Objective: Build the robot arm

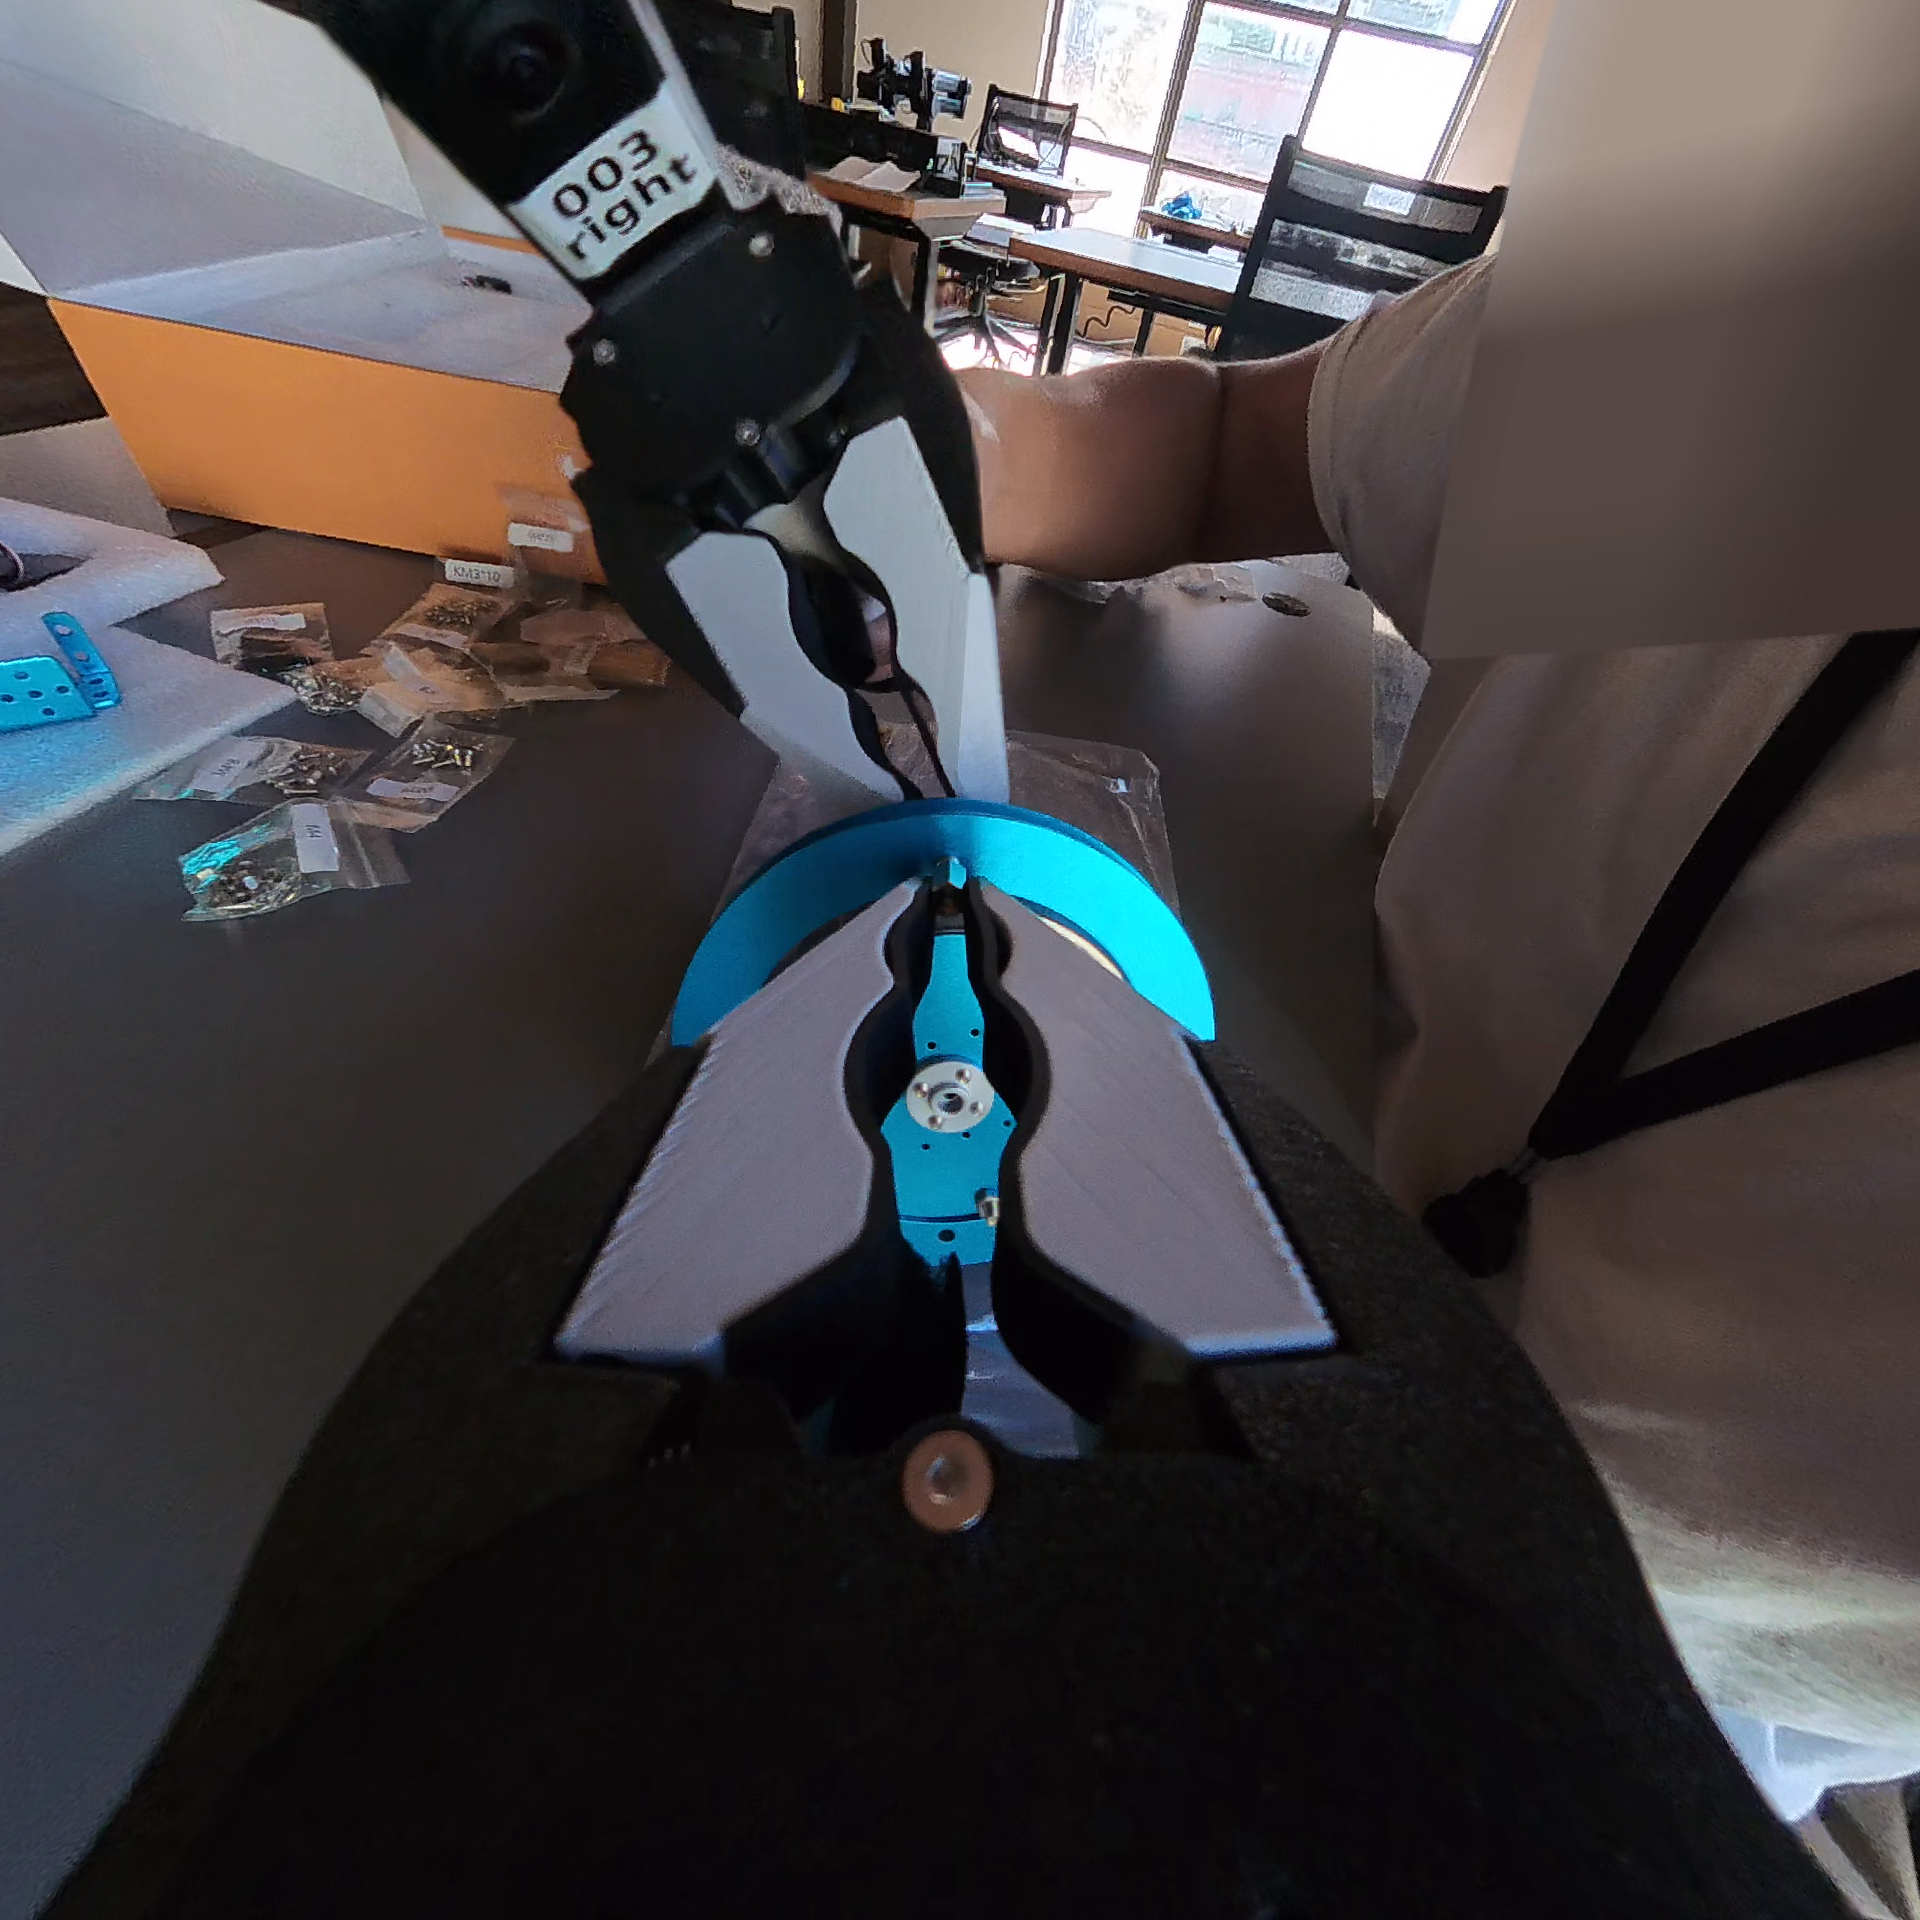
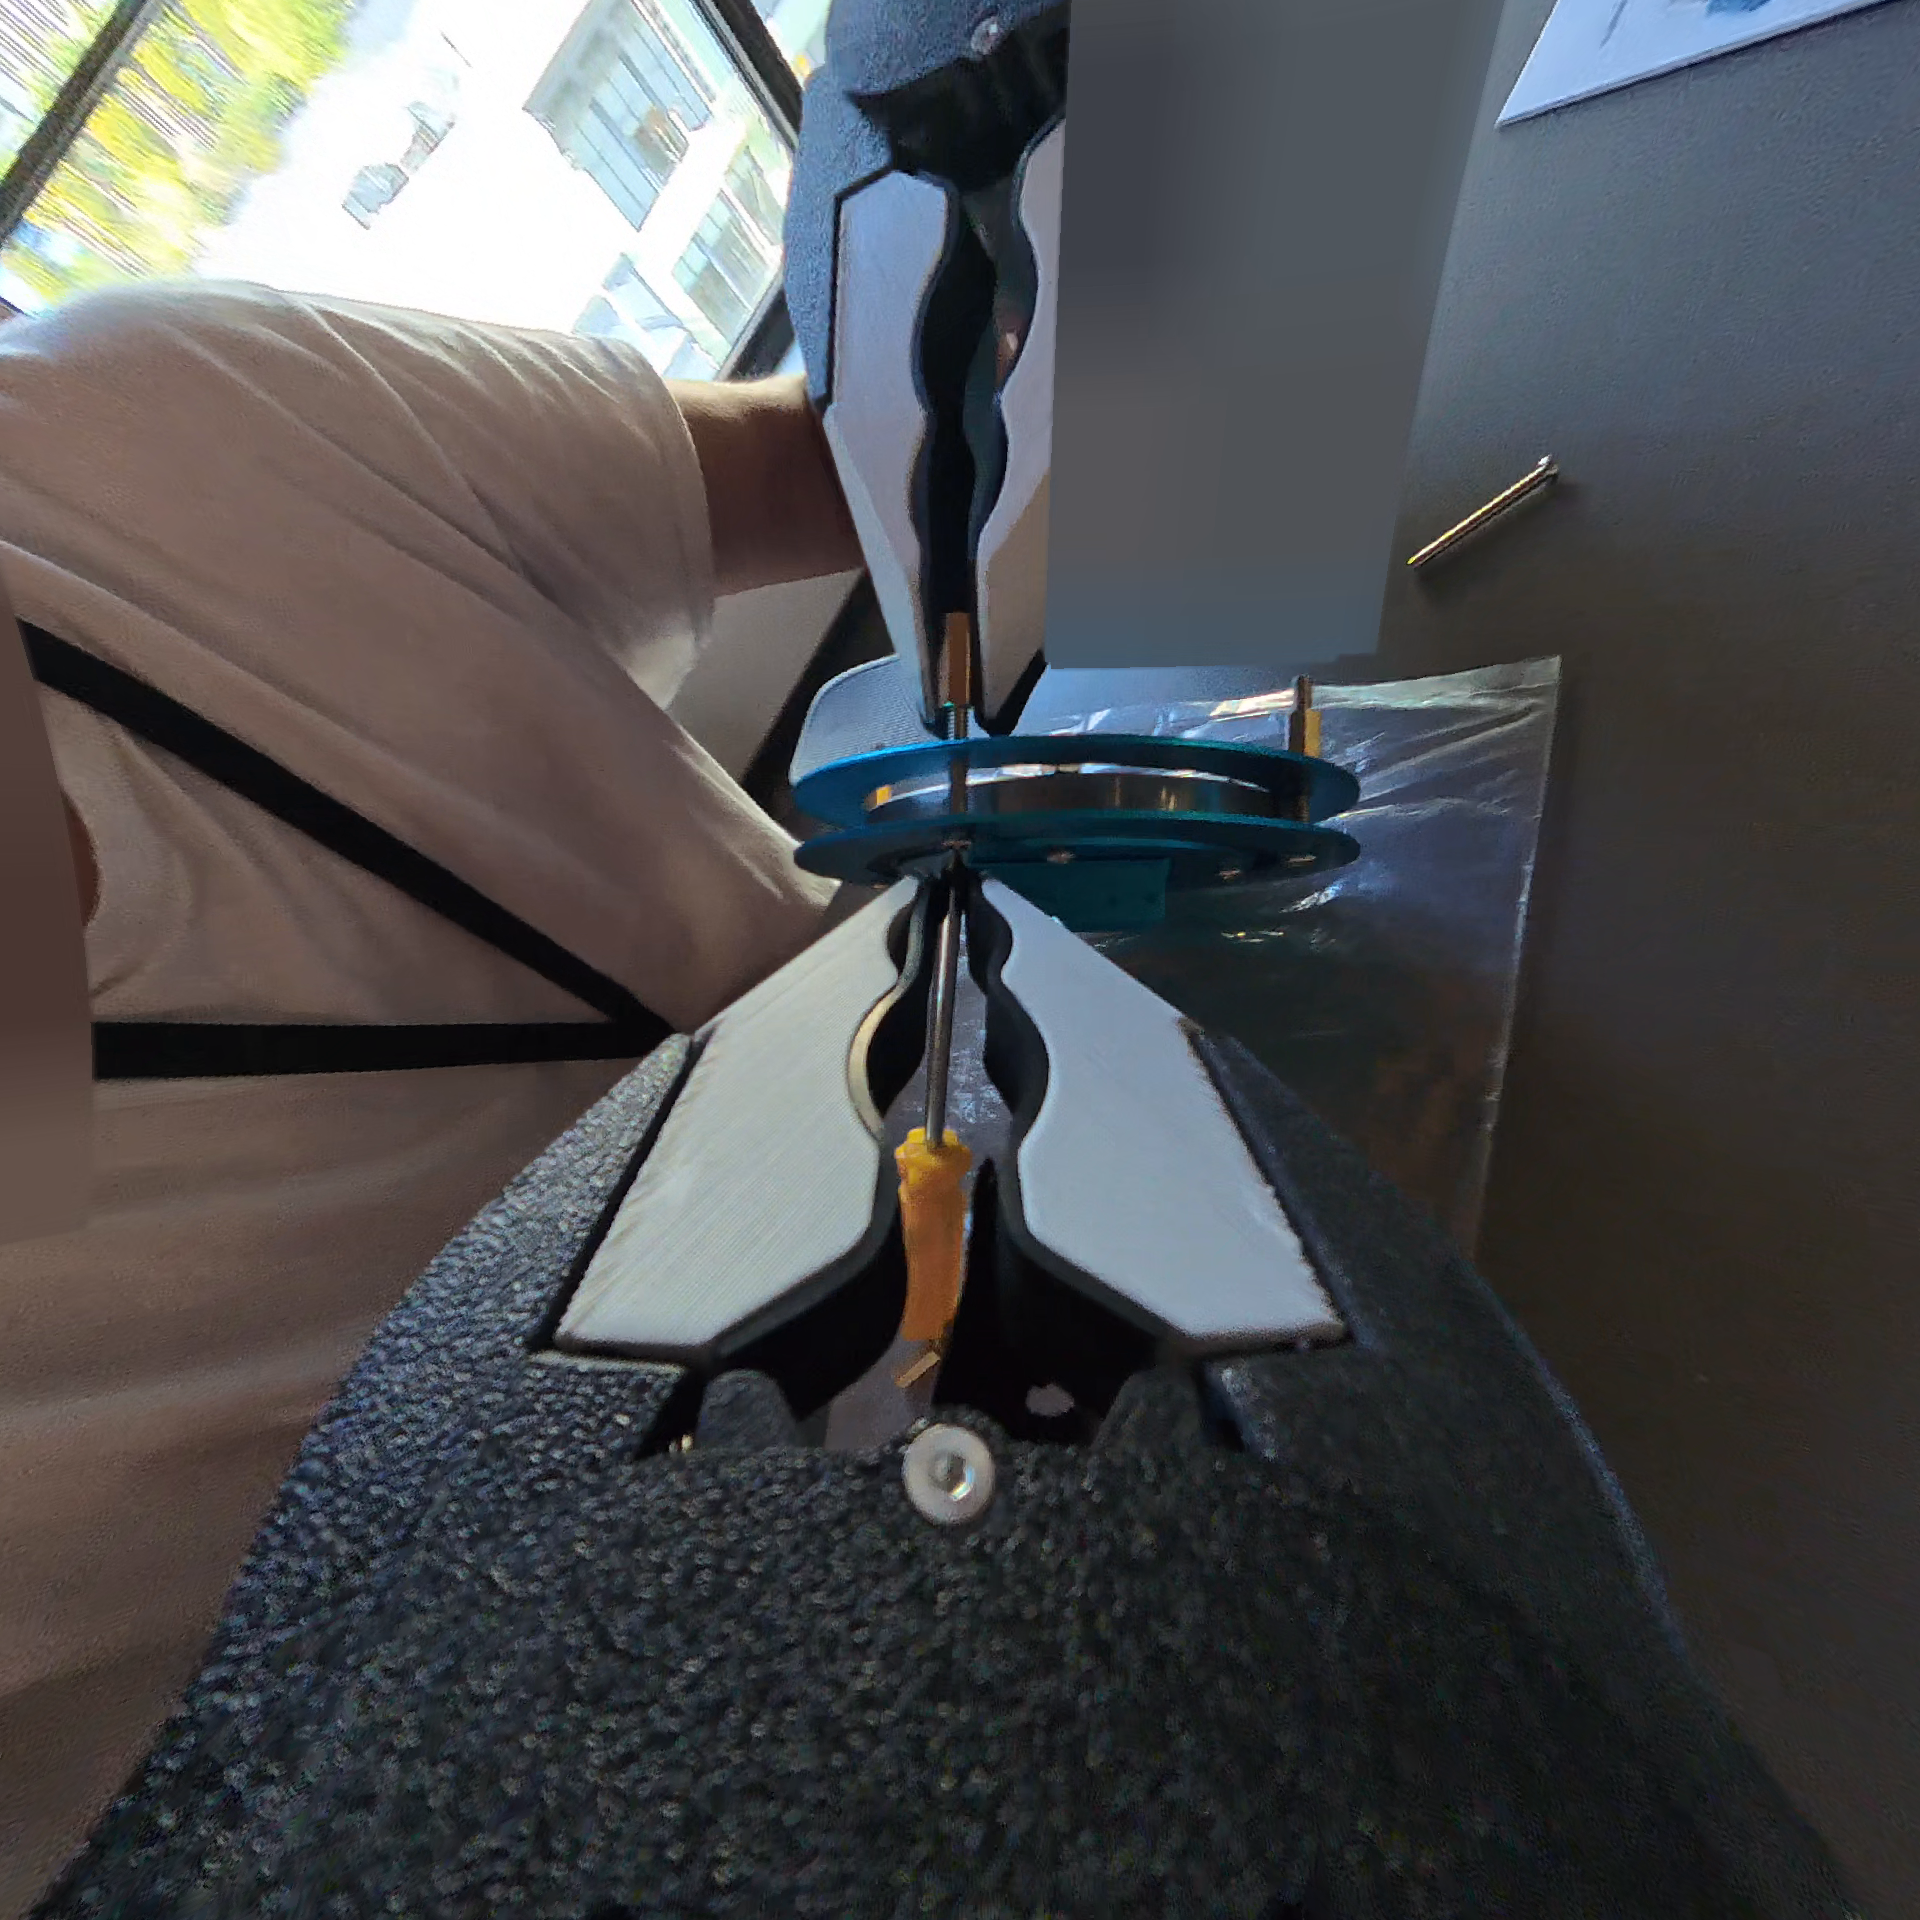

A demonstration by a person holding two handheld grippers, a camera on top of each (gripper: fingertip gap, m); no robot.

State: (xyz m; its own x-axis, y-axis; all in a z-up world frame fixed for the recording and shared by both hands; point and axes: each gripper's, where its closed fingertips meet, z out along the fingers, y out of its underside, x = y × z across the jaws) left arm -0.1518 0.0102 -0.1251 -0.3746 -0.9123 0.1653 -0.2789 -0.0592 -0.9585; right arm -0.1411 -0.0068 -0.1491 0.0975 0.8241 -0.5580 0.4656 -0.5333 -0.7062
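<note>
My left gripper point(image 1: 948, 883) pinches a brass post point(image 2: 957, 646) above the blue disc point(image 1: 831, 894); my right gripper point(image 2: 951, 899) squeezes a yellow screwdriver point(image 2: 928, 1236) below, seen only from its camera

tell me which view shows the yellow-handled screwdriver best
The right wrist view: the right gripper is shut on the screwdriver, showing its yellow handle and its shaft running up to the blue discs. The left wrist view shows nothing clear of it.
</note>
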